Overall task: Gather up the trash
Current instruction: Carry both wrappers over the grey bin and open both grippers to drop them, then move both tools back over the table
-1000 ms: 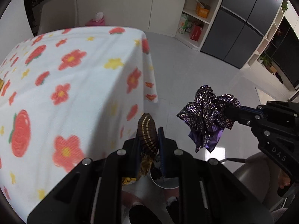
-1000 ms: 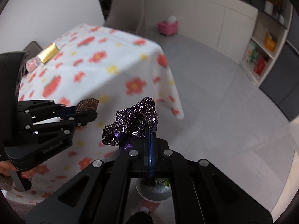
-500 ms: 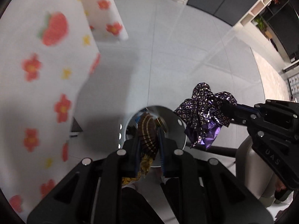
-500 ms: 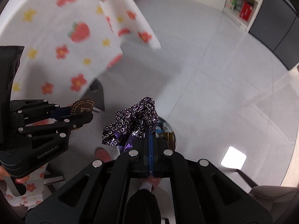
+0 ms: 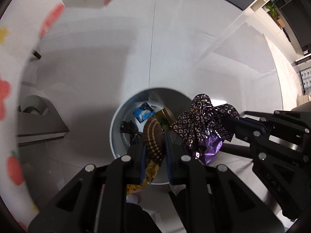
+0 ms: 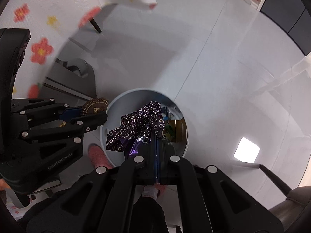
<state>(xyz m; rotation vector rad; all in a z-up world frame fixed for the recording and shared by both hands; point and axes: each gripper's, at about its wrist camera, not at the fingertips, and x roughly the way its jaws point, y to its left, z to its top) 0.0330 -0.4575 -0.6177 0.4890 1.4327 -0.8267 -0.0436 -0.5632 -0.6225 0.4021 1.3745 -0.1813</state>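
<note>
My left gripper is shut on a brown pleated chocolate cup wrapper with gold foil under it, held above the round grey trash bin. It also shows in the right wrist view. My right gripper is shut on a crumpled purple patterned foil wrapper, held over the bin; the wrapper also shows in the left wrist view. The bin holds a blue packet, a black pleated wrapper and a gold box.
The flowered tablecloth hangs at the left. A grey chair stands under it. A pink slipper is beside the bin. Grey tiled floor spreads beyond.
Both grippers have swung down from the table edge to point at the floor; the bin has come into full view below the two held wrappers.
</note>
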